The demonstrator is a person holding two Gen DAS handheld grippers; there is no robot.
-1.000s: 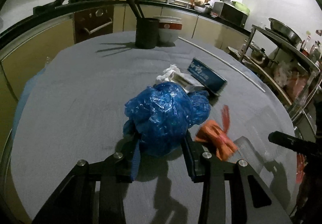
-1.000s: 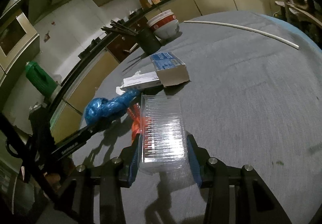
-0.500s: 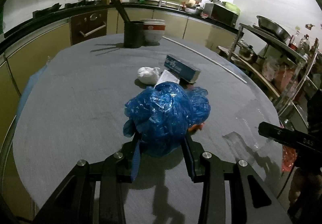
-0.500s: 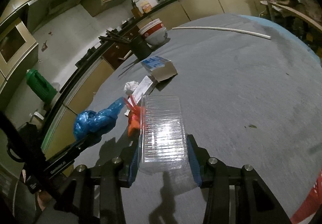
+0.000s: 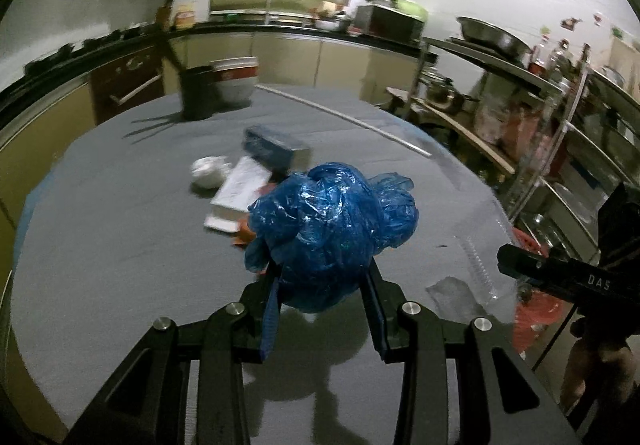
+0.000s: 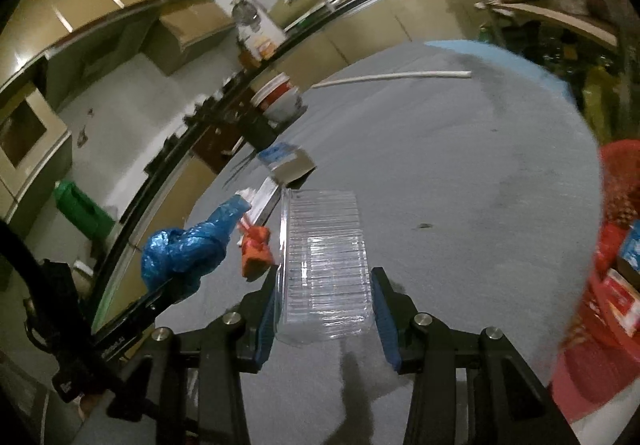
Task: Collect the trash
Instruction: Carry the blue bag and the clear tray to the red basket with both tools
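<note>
The left gripper [image 5: 322,299] held a blue bag [image 5: 332,229] between its fingers above the worktop [image 5: 120,245]; the right gripper [image 6: 324,303] gripped a clear tray [image 6: 324,257] beside that bag.

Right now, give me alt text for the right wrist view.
The right tongs grip a clear ribbed plastic tray over a grey table. A red basket sits at right; the left tongs hold a blue bag at left.

Only legible text: white letters "DAS" on the black body of the right tongs [image 5: 568,277], cut off at frame edge. Blue box [image 5: 276,149] print too blurred.
</note>
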